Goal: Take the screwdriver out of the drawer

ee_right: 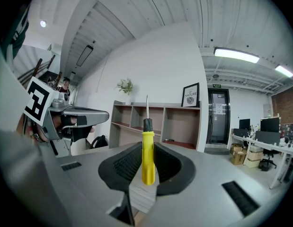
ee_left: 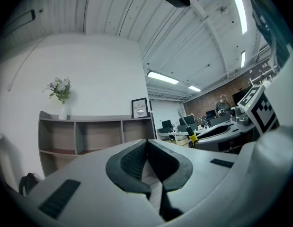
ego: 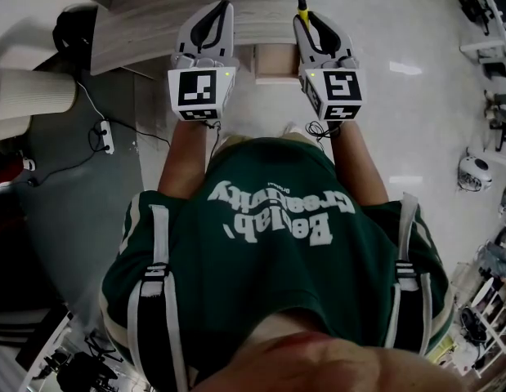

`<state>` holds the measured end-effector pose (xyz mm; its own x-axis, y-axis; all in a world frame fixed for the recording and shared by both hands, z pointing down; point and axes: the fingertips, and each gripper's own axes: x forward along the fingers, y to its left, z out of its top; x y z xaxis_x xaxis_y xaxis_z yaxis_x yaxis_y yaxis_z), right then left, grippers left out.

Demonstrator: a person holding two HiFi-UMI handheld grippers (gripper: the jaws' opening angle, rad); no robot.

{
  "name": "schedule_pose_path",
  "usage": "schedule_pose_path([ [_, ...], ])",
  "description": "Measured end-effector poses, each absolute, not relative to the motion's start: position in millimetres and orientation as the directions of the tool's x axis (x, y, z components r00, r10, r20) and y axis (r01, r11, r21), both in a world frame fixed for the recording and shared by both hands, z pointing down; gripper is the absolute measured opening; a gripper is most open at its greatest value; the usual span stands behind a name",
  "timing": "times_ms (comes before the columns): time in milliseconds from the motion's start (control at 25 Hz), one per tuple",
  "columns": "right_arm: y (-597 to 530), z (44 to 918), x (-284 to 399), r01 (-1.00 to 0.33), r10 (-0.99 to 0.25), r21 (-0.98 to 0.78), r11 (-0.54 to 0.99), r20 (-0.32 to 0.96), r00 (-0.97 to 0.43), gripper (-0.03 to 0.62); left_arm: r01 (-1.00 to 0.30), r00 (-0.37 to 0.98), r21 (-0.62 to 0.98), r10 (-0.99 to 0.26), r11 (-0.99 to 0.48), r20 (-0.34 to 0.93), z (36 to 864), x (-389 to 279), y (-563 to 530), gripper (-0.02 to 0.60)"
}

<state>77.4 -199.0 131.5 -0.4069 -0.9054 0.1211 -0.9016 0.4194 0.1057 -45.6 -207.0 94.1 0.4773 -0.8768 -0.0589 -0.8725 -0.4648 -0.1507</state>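
The screwdriver (ee_right: 147, 155) has a smooth, round, bright yellow plastic handle, a short black collar and a thin bare metal shaft. It is clamped by the handle between the jaws of the right gripper (ego: 306, 19), whose dark rubber pads (ee_right: 125, 163) are ribbed and curve inward around it, pressing on both sides. Its long axis runs in line with the jaws: the butt of the handle sits back between the pads and the shaft points ahead, away from the person, so it stands upright in the right gripper view. In the head view the yellow handle and shaft stick out past the jaw tips over the pale wood-grain tabletop (ego: 154, 23).

The left gripper (ee_left: 147, 143) is held level just beside the right one, its ribbed pads brought together at the tips with nothing between them. Both grippers have smooth, rounded grey-white shells and carry a cube with black-and-white square markers (ego: 197, 88)
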Motion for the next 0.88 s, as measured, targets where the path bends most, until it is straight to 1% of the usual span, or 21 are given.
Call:
schedule_pose_path([
  [160,-193.4,127.7,75.2,-0.897,-0.908,0.150,0.416,0.111,-0.403,0.092,-0.871,0.481,-0.143,-0.875,-0.470,-0.060,94.5,-42.9,-202.5,0.018],
  [880,-182.7,143.1,79.3,-0.897,-0.902,0.118,0.425,0.142,-0.409,0.092,-0.866,0.491,-0.136,-0.870,-0.482,-0.039,107.0,-37.0,-189.0,0.018],
])
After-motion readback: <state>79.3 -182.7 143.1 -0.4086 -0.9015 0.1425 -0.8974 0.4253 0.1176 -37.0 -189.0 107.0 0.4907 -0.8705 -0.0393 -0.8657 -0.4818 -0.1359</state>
